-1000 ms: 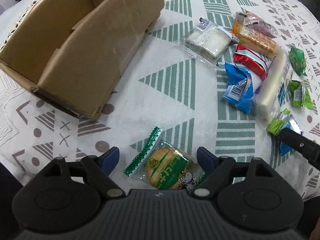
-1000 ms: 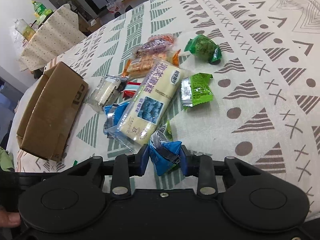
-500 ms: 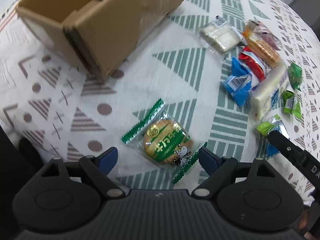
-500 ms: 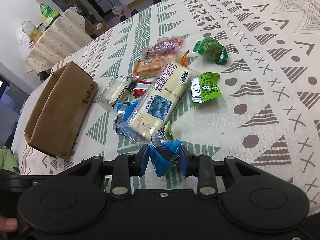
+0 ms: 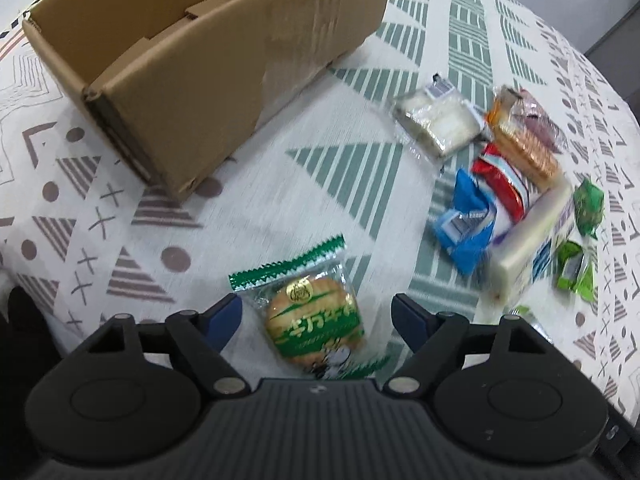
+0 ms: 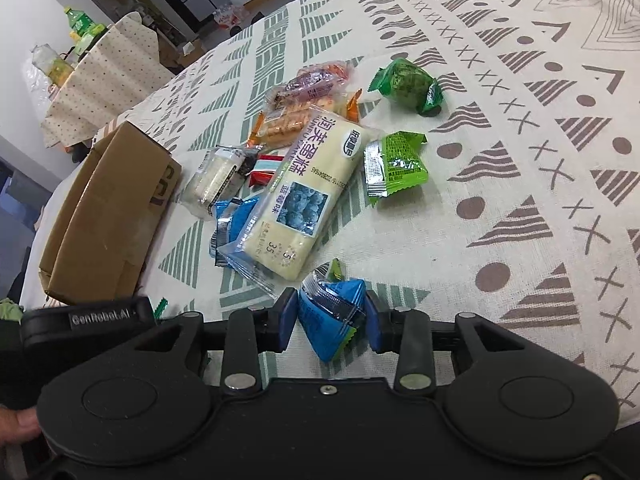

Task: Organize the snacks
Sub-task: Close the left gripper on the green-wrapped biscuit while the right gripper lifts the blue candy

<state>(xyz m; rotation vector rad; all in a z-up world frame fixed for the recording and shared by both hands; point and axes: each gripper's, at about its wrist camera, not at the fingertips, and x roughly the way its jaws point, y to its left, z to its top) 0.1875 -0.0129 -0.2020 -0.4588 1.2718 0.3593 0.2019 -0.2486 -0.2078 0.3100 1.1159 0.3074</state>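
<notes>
1. While the left gripper hangs over the patterned tablecloth with its blue-tipped fingers spread wide and nothing between them gripped, a green-wrapped round biscuit lies flat on the cloth in the gap, touching neither finger.
2. From the left wrist view, an open cardboard box stands beyond the biscuit, up and to the left; no snack shows in the part of its inside that is visible.
3. To the right lies a loose heap of snacks: a clear pack of white cakes, a red packet, a blue packet and a long pale bar, with small green packets beside it.
4. From the right wrist view, the right gripper is clamped on a small blue pouch, pinched between both fingers just above the cloth.
5. Ahead of it, the long pale bar rests partly on a blue packet; two green packets lie to its right, and the cardboard box sits to the left.
</notes>
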